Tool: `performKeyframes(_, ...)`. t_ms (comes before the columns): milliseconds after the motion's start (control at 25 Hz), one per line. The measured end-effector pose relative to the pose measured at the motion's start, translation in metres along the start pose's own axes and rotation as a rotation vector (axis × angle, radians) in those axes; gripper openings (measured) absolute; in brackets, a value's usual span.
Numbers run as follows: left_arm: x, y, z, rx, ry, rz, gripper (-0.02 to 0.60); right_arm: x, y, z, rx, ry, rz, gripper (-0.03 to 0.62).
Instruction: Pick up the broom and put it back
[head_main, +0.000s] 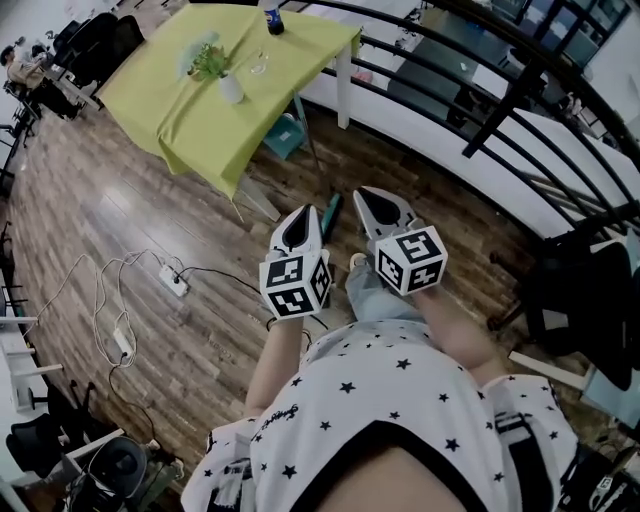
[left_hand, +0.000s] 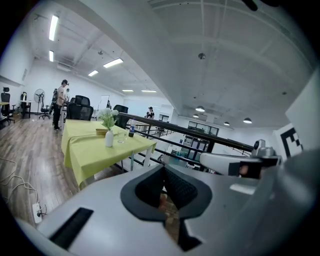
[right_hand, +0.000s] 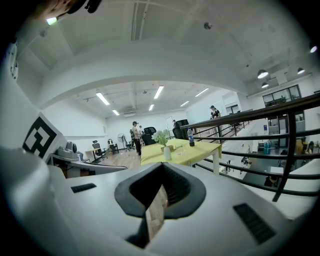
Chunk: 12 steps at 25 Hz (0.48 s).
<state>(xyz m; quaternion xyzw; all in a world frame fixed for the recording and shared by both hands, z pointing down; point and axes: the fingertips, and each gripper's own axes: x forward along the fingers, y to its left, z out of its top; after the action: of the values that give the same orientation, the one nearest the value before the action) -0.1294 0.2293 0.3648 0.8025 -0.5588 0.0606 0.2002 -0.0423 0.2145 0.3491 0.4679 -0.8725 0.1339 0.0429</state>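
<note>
The person holds both grippers out low over the wooden floor (head_main: 110, 200). The left gripper (head_main: 309, 210) has its jaws pressed together, and nothing is in them. The right gripper (head_main: 365, 193) has its jaws pressed together too, with nothing in them. A thin stick with a teal end on the floor looks like the broom (head_main: 330, 213). It stands just in front of the two grippers, beside the surface with the yellow-green cloth (head_main: 170, 115). A white vase (head_main: 230, 88) stands on that cloth. A black railing (head_main: 480, 95) runs along the right.
</note>
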Motion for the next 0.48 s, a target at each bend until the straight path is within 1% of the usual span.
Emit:
performKeyframes(200, 0.029, 0.006, 0.011, -0.003, 0.009, 0.015, 0.011, 0.023, -0.019, 0.012, -0.025, 0.006, 0.025, -0.006)
performKeyframes(360, 0.053, 0.011, 0.024, -0.002, -0.007, 0.022, 0.011, 0.046, -0.035, 0.021, -0.038, 0.017, 0.044, -0.006)
performKeyframes(480, 0.071, 0.017, 0.033, -0.011, -0.013, 0.040, 0.012, 0.066, -0.048, 0.029, -0.043, 0.025, 0.059, -0.006)
